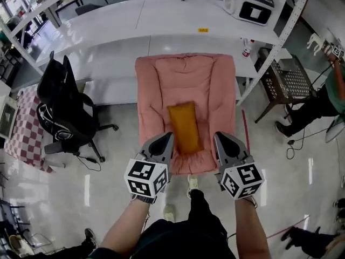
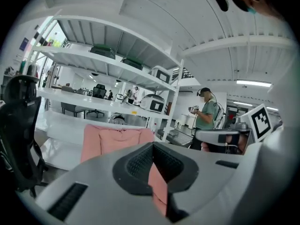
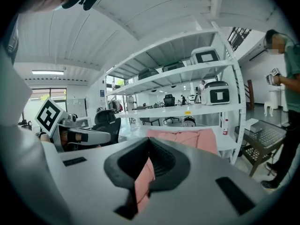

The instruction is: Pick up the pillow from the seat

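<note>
My left gripper (image 1: 166, 139) is clenched with nothing in it, and my right gripper (image 1: 220, 138) is likewise closed and empty. Both hang over the front edge of the seat (image 1: 215, 85), one on either side of the pillow (image 1: 184, 127). The orange pillow lies lengthwise in the middle of the pink padded seat. In the head view the left tip is just beside its near corner and the right tip is farther off. Only pink cushion shows between the grippers and the pillow. Behind the seat stands a white shelf rack (image 1: 124, 26) carrying a white appliance (image 1: 249, 4). A black office chair (image 1: 64, 109) stands to the left, a wire-mesh stool (image 1: 288, 80) to the right, and a person in green (image 1: 331, 93) beyond it.
</note>
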Available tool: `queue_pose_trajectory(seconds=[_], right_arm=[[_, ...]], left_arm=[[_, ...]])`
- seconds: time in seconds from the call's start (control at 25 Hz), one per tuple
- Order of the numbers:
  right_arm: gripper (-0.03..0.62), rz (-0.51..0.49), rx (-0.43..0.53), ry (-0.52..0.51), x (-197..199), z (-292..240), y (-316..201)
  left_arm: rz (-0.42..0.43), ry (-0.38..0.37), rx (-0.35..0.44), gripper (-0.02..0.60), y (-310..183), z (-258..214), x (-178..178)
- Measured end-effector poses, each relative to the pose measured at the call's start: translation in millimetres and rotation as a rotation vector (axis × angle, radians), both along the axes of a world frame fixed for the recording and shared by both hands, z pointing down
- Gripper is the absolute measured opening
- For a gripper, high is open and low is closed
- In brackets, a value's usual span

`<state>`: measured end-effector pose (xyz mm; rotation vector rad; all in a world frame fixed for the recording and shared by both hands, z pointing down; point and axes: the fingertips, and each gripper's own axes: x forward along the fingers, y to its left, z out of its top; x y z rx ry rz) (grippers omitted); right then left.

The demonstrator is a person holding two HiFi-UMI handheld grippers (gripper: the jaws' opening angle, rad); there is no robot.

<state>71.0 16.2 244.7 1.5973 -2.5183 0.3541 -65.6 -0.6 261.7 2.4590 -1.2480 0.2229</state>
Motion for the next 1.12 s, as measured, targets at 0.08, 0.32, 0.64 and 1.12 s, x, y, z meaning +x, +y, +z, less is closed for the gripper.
queue_pose_trajectory(seconds=[0.08,0.32,0.64,1.12], right_arm=[[0.005,-0.033,-0.025,-0.004,1,15,-25],[0.004,-0.107,-0.129,-0.028,4,94,-86],[0.005,-0.176,-0.265,0.013,9,206,-153],[0.005,-0.184,-0.47,0.049,-2,382,-187]], left_arm=[[-0.017,0.003,-0.033,0.006,-19,18,4],[-0.039,-0.011,-0.132,0.006,-70,97,20],[-0.064,-0.011,-0.253,0.006,-124,203,33],[-0.088,-0.016,-0.416,0.008,-174,373,24]])
